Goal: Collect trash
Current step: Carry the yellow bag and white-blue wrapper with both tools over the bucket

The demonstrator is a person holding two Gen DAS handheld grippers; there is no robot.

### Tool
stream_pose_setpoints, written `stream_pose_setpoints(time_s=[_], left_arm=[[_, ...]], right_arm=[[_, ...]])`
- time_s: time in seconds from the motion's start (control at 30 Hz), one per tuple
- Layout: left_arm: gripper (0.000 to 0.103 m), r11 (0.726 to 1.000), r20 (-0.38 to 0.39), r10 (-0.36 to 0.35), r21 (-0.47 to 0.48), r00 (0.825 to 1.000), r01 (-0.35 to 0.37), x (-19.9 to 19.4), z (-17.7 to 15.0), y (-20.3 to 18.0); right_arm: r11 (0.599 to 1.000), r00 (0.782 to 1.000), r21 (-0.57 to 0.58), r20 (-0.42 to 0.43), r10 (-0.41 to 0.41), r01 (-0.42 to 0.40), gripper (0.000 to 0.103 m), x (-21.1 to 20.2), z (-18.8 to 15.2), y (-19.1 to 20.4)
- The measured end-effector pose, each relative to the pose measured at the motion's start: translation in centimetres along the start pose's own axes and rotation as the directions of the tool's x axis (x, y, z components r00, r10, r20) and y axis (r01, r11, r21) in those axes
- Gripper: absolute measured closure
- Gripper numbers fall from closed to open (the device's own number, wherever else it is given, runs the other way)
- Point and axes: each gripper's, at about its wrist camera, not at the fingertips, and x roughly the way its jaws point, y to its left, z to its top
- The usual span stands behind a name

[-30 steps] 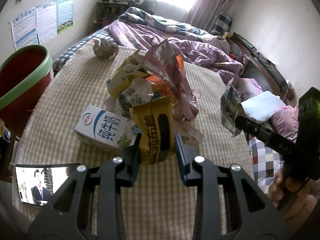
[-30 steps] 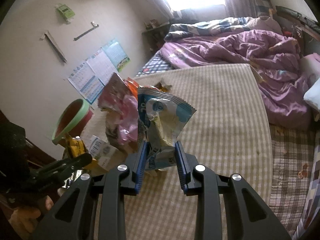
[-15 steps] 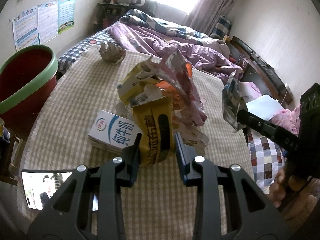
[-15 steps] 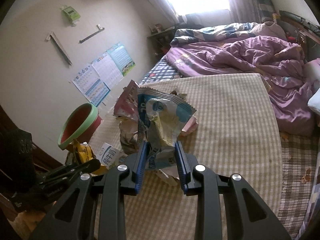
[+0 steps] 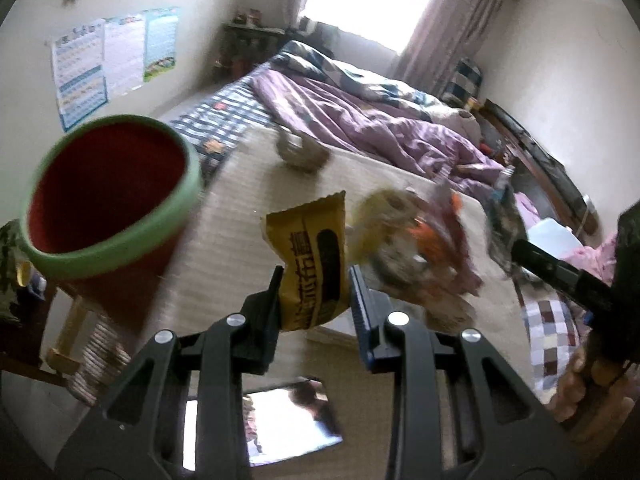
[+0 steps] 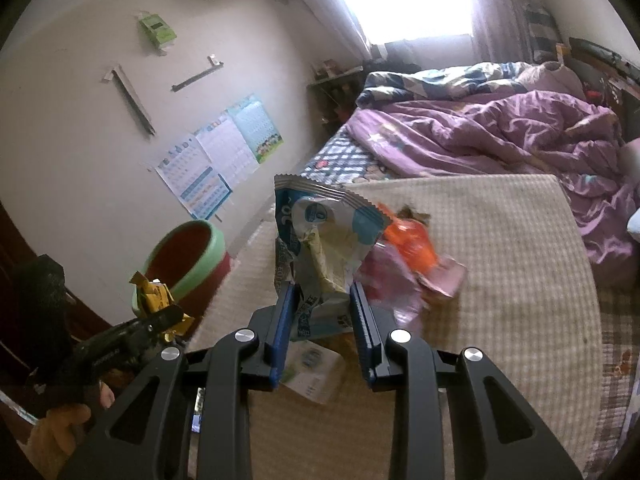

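Bedspread (image 5: 256,184): one bin (image 5: 108,196), perhaps five wrappers.

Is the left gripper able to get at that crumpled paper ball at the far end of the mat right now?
Probably not yet: the left gripper is shut on the yellow wrapper, so it can't grasp the paper ball.

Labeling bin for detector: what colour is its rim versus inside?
Bin: light green rim, dark red inside. Clearest in the left wrist view.

So my desk (image 6: 500,240) has that beige checked cloth, and on it there's a heap of wrappers (image 5: 420,248), a crumpled paper ball (image 5: 300,152) at the far end, a milk carton (image 6: 316,372) and a phone (image 5: 288,424).
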Motion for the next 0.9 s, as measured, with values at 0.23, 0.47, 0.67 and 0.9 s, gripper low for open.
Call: stream_pose_setpoints(time_s=[0.23, 0.47, 0.67, 0.9], left_arm=[[0.073, 0.998, 0.023, 0.053, -0.039, 0.998, -0.052, -1.2, 1.4, 5.5], [0.073, 0.996, 0.033, 0.07, -0.058, 0.997, -0.068, -2.3, 2.1, 9.8], [0.073, 0.995, 0.037, 0.074, -0.064, 0.997, -0.072, -2.5, 2.6, 12.3], [0.074, 0.995, 0.029, 0.07, -0.066, 0.997, -0.068, -2.2, 3.1, 14.4]], right_arm=[[1.0, 1.0, -0.008, 0.008, 0.025, -0.025, 0.075, 2.3, 0.3, 3.9], [0.998, 0.999, -0.028, 0.003, 0.053, -0.052, 0.075, 4.6, 0.5, 8.1], [0.997, 0.997, -0.044, 0.01, 0.071, -0.07, 0.075, 5.8, 0.6, 11.0], [0.994, 0.997, -0.074, -0.006, 0.083, -0.083, 0.075, 7.6, 0.8, 13.7]])
